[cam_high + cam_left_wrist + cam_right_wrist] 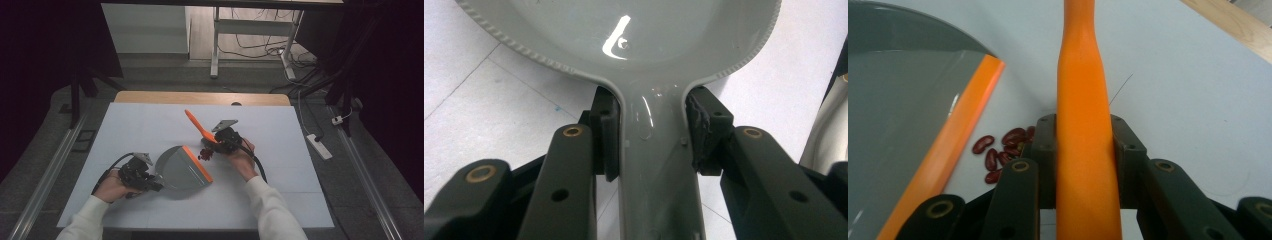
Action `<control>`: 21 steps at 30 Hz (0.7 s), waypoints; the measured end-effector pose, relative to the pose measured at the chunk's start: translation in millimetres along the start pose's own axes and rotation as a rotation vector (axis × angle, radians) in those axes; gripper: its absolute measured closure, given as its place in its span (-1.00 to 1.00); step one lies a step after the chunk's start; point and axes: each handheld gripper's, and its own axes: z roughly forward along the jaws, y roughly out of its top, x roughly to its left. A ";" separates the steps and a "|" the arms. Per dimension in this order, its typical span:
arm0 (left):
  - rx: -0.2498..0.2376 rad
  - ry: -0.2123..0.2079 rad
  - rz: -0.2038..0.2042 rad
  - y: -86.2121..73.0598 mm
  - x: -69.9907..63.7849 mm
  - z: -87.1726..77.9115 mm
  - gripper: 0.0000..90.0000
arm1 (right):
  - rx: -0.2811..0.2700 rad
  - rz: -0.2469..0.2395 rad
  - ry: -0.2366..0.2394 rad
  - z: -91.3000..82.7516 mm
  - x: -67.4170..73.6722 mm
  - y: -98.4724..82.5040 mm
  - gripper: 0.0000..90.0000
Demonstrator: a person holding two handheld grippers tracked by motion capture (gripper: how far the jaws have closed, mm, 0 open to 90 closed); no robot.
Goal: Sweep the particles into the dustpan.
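Left gripper (150,181) fingers (605,137) clamped on grey dustpan (181,169) handle, pan flat on white surface (150,125), right gripper (220,145) fingers clenched on orange brush handle (197,126), red beans (1000,154), probably kidney, beside pan's orange lip

High view: from above the near edge, facing forward and down over the whole table (150,120). Left gripper view: very close, looking along the jaws at the dustpan (624,45) handle. Right gripper view: equally close along the brush (1083,100) handle, sharing the dustpan's orange lip (955,145) and beans (998,150) with high view.
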 end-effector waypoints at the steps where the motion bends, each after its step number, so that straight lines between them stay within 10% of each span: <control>1: 0.000 0.001 0.000 0.0 -0.2 0.0 0.38 | 0.000 -0.004 0.004 0.3 1.3 0.5 0.56; 21: 0.000 -0.003 -0.004 0.8 -0.7 1.3 0.38 | 0.002 -0.042 0.055 4.1 21.4 7.3 0.56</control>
